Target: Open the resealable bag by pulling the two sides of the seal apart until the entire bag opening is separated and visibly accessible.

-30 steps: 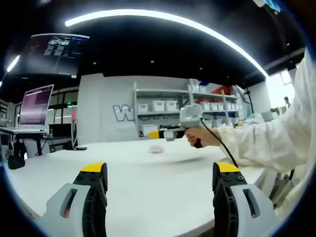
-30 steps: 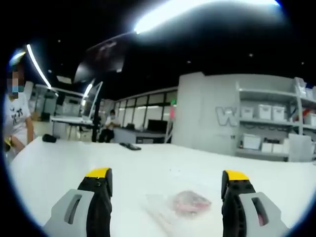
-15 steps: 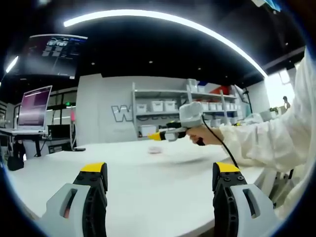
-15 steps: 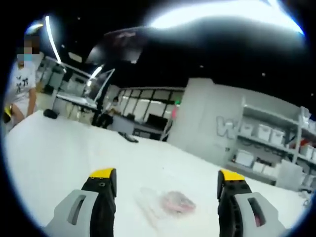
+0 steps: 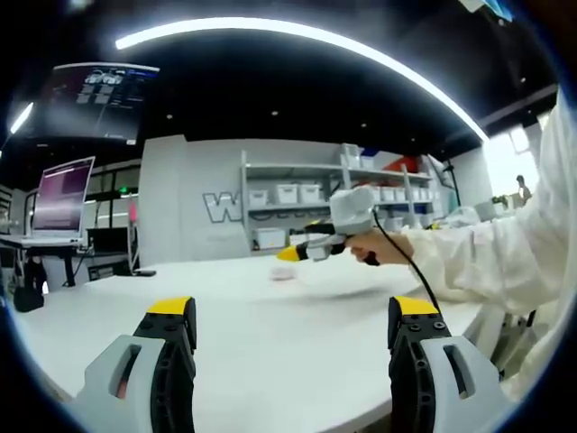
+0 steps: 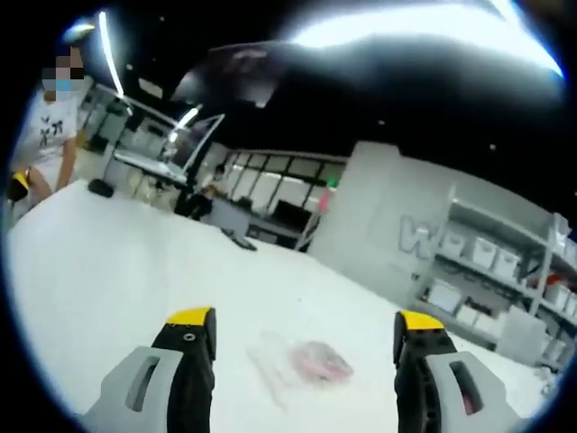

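A clear resealable bag (image 6: pixel 302 365) with pink contents lies flat on the white table (image 6: pixel 117 262), just beyond and between my right gripper's (image 6: pixel 304 331) open jaws, apart from both. In the left gripper view the same bag (image 5: pixel 283 272) is a small pale shape far across the table (image 5: pixel 270 343). My left gripper (image 5: pixel 293 320) stands open over the table's near part with nothing between its jaws. The right gripper (image 5: pixel 311 249), held by a hand in a white sleeve (image 5: pixel 496 257), hovers above the table just right of the bag.
A person (image 6: pixel 45 126) stands at the table's far left edge. A small dark object (image 6: pixel 240 241) lies near the far edge of the table. Monitors on desks (image 5: pixel 63 194) and shelves with white bins (image 5: pixel 297 194) line the room behind.
The right gripper view has tilted and rolled, so the bag sits a little lower left between its jaws. In the left gripper view the right gripper has shifted slightly right and tipped downward.
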Tool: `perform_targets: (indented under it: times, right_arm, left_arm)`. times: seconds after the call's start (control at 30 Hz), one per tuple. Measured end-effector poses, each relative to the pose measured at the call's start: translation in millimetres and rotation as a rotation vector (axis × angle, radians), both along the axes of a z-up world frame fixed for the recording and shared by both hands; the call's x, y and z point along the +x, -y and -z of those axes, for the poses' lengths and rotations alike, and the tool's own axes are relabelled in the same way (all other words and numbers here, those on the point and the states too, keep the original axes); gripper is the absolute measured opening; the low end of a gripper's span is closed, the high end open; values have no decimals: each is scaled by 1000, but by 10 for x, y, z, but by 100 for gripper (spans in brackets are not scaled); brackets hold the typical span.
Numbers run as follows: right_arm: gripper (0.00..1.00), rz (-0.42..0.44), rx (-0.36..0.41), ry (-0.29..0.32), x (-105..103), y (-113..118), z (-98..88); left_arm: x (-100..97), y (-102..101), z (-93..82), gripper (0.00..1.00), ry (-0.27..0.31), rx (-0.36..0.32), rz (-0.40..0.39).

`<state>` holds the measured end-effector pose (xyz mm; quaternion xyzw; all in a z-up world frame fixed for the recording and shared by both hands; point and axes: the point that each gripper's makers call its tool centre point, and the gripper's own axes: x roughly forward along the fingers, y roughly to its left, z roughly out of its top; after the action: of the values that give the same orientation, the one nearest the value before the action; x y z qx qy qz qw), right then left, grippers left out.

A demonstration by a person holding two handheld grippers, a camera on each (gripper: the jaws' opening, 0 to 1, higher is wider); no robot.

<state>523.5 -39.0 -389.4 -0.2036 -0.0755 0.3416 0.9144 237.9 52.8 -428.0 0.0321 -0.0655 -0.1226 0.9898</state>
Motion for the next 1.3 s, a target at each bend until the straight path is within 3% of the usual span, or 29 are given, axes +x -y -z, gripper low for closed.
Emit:
perform_targets:
  times: [0.1, 0.3, 0.47, 1.1, 1.23, 1.3]
  right_arm:
    - [81, 10, -33, 28, -24, 25, -13]
    - [80, 12, -170, 120, -102, 34, 6]
    - [80, 2, -203, 154, -157, 18, 6]
    - [78, -4, -160, 135, -262, 158, -24]
    - [79, -36, -15, 52, -315, 132, -65]
    - [78, -34, 9, 30, -320, 155, -77]
  left_arm:
    - [0, 6, 0, 87, 1, 1, -1]
    - [2, 14, 22, 87, -5, 1, 1]
    - [4, 15, 19, 87, -4, -2, 1]
    - [1, 18, 39, 87, -6, -5, -2]
    - [0, 13, 40, 87, -7, -4, -4]
    - [-4, 11, 41, 87, -6, -6, -5]
